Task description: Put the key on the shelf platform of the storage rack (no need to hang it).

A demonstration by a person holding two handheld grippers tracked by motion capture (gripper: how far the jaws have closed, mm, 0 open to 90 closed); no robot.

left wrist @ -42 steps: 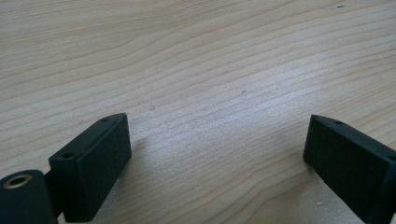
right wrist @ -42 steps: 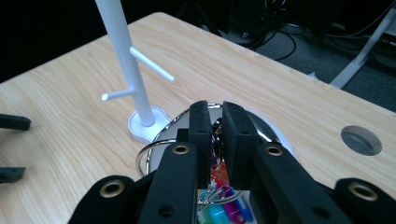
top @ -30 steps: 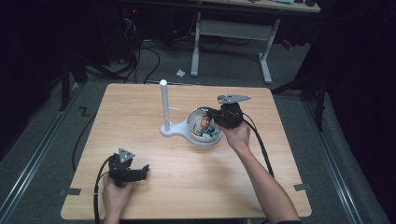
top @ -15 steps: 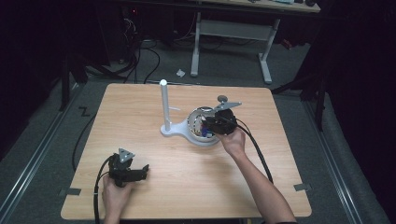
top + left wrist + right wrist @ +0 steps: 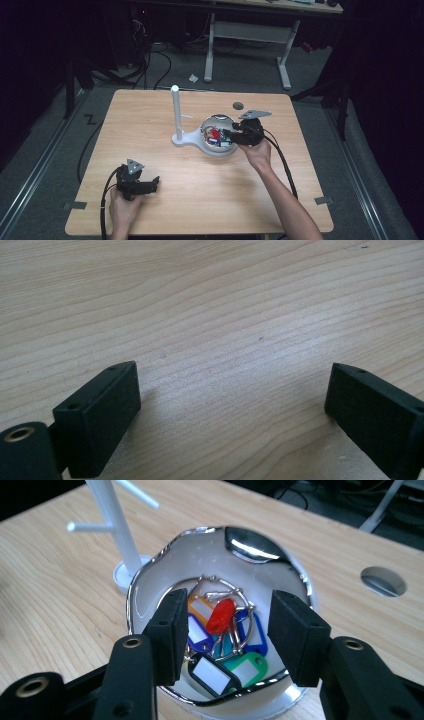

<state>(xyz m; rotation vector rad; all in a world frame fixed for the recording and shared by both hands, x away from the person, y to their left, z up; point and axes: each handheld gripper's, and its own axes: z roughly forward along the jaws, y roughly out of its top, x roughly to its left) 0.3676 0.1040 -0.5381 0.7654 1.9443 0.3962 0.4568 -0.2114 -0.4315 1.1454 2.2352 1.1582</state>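
Right gripper (image 5: 227, 134) dropped into bowl (image 5: 216, 150) since earlier frame, jaws just opening over key tags (image 5: 220, 640), none gripped. Left gripper (image 5: 152, 182) at desk (image 5: 150, 115) 7 o'clock, jaws open, empty.

Left hand-held gripper (image 5: 150, 183) low, jaws wide, right hand-held gripper (image 5: 227, 136) jaws just opening

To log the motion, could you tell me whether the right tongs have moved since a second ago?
Yes. The right tongs have dropped slightly toward the table's near edge, judged against the white post, and have just been opening over the bowl.
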